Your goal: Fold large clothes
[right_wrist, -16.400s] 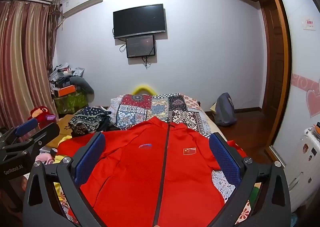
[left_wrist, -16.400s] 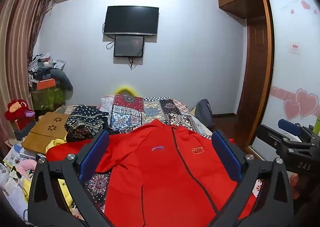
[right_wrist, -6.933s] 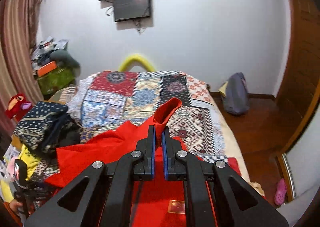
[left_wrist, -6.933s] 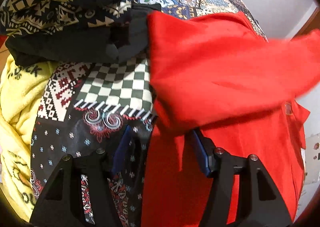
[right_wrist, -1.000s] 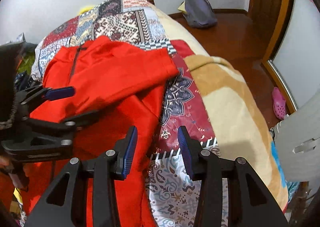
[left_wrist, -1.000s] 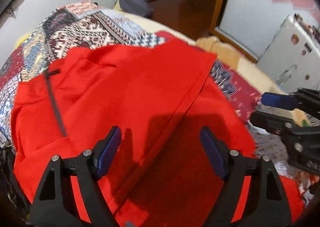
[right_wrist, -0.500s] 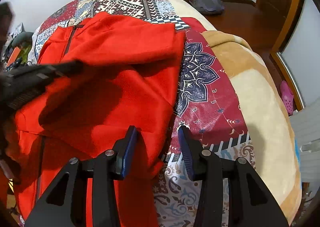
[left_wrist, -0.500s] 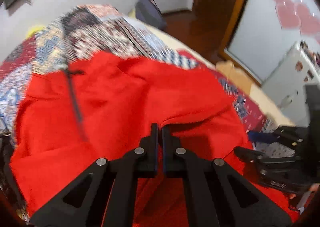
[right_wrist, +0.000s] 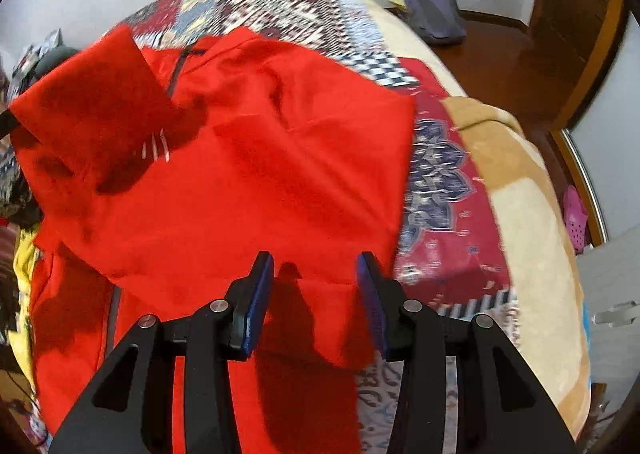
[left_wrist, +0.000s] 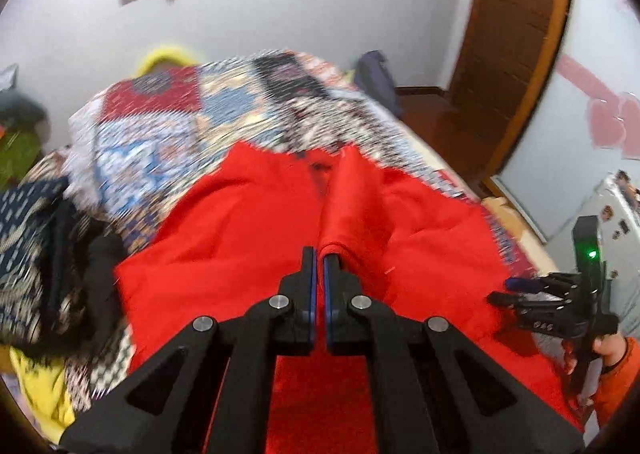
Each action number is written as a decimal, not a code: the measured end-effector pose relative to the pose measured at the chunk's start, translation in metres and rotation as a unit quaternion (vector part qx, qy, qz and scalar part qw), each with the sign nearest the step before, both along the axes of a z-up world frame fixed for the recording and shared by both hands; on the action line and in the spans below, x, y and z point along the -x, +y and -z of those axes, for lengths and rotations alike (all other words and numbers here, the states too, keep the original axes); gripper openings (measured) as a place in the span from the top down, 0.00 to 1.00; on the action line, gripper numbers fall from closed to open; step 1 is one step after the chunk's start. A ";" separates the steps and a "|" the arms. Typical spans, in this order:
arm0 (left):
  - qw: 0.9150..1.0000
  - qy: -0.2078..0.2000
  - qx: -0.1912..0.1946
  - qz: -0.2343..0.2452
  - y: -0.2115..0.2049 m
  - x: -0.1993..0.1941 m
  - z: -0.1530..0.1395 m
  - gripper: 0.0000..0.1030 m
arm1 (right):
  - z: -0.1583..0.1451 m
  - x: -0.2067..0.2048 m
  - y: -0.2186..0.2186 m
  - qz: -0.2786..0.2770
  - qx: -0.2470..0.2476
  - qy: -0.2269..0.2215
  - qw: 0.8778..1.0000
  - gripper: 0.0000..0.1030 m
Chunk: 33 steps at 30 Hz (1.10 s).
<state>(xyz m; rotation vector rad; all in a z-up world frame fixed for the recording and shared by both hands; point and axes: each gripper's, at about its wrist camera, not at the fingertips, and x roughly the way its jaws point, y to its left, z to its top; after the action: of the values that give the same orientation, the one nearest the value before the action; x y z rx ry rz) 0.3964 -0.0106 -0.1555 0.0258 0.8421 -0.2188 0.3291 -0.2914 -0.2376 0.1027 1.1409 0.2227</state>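
Observation:
A red zip jacket (left_wrist: 248, 230) lies spread on the bed and also fills the right wrist view (right_wrist: 280, 157). My left gripper (left_wrist: 319, 254) is shut on a fold of the jacket's red cloth (left_wrist: 352, 205) and lifts it above the rest. That lifted flap shows in the right wrist view (right_wrist: 92, 105) at the upper left. My right gripper (right_wrist: 315, 274) is open, its blue pads either side of the jacket's lower right edge, with nothing between them held. It also shows in the left wrist view (left_wrist: 520, 294) at the right.
A patchwork quilt (right_wrist: 304, 1) covers the bed, with a tan blanket (right_wrist: 532, 213) on the right side. Dark patterned clothes (left_wrist: 32, 254) and yellow cloth (left_wrist: 44, 386) are piled at the left. A grey bag (right_wrist: 436, 9) lies on the wooden floor.
My left gripper has closed on the red cloth and raised it, tilting up toward the wall. My right gripper has stayed open and shifted left over the jacket's lower right edge.

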 end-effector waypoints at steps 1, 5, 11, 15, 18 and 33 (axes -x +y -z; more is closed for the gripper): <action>1.000 0.008 0.002 -0.011 0.010 0.003 0.008 0.98 | 0.004 0.000 0.004 -0.006 0.006 0.004 1.000 0.62; 0.998 0.049 0.002 -0.044 0.041 0.015 0.046 0.98 | 0.015 0.000 0.016 -0.026 0.037 0.003 0.999 0.61; 0.990 0.113 0.000 -0.088 0.071 0.027 0.105 0.98 | 0.017 0.000 0.019 -0.031 0.053 0.002 0.998 0.59; 0.990 0.113 -0.025 -0.081 0.074 0.036 0.109 0.94 | 0.016 0.001 0.020 -0.031 0.056 0.003 0.998 0.59; 0.992 0.104 -0.041 -0.062 0.066 0.040 0.097 0.84 | 0.015 -0.002 0.021 -0.028 0.054 0.008 0.998 0.59; 0.988 0.089 -0.116 0.051 -0.009 -0.006 0.098 0.45 | -0.014 -0.003 0.025 -0.028 0.007 -0.008 1.000 0.59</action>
<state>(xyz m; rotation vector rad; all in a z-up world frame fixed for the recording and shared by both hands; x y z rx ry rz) 0.4023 -0.0199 -0.2532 0.2712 1.0432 -0.2205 0.3318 -0.2662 -0.2233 0.0562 1.1295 0.2639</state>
